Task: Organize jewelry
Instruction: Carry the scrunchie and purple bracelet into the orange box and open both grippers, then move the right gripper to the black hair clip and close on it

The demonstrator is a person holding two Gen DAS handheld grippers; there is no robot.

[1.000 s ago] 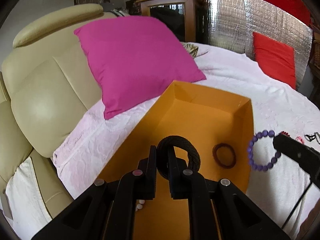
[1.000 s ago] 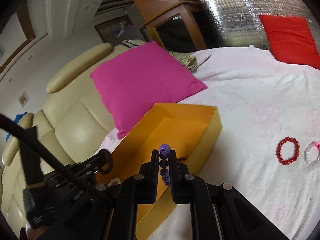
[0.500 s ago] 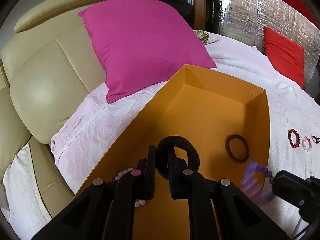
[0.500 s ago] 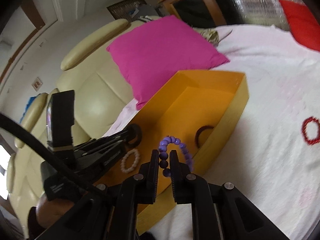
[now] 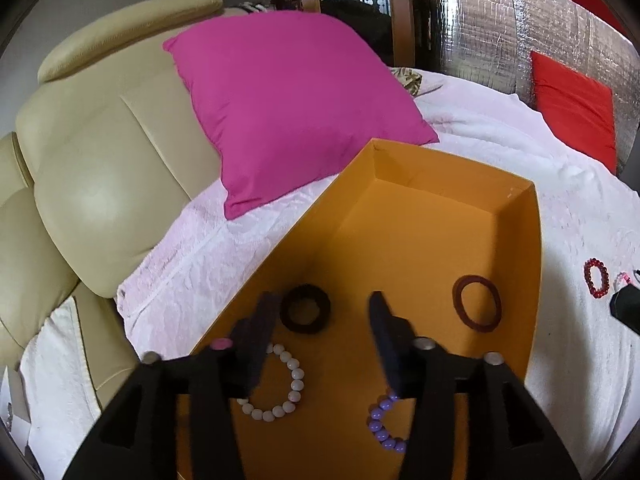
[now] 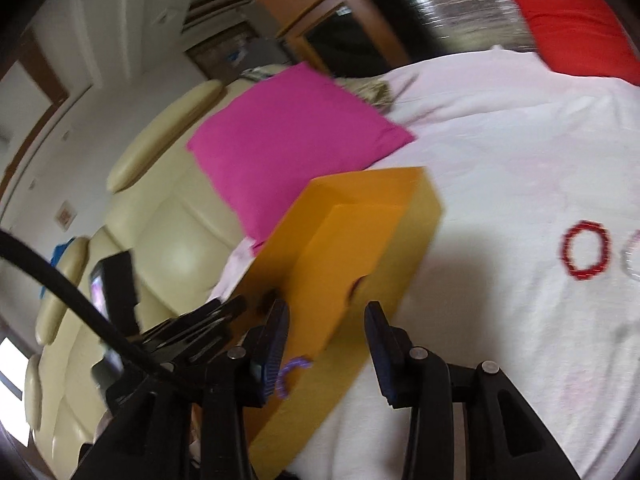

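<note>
An orange box [image 5: 516, 200] lies on the white bed cover. Inside it are a black braided ring [image 5: 305, 309], a dark red ring [image 5: 477, 303], a white bead bracelet [image 5: 280, 392] and a purple bead bracelet [image 5: 384, 426]. My left gripper [image 5: 322, 316] is open and empty above the box floor, just over the black ring. My right gripper [image 6: 326, 322] is open and empty over the box's near right wall [image 6: 404, 240]; the purple bracelet [image 6: 290, 372] shows beside its left finger. A red bead bracelet [image 6: 586, 252] lies on the cover at the right.
A pink cushion [image 5: 288, 108] leans on the cream sofa [image 5: 100, 160] behind the box. A red cushion [image 5: 572, 108] sits at the far right. A pale bead bracelet [image 6: 632, 258] lies beside the red one. The left gripper's body [image 6: 160, 332] is at the right view's lower left.
Both grippers have opened. The black ring dropped from my left gripper into the box. The purple bracelet dropped from my right gripper into the box.
</note>
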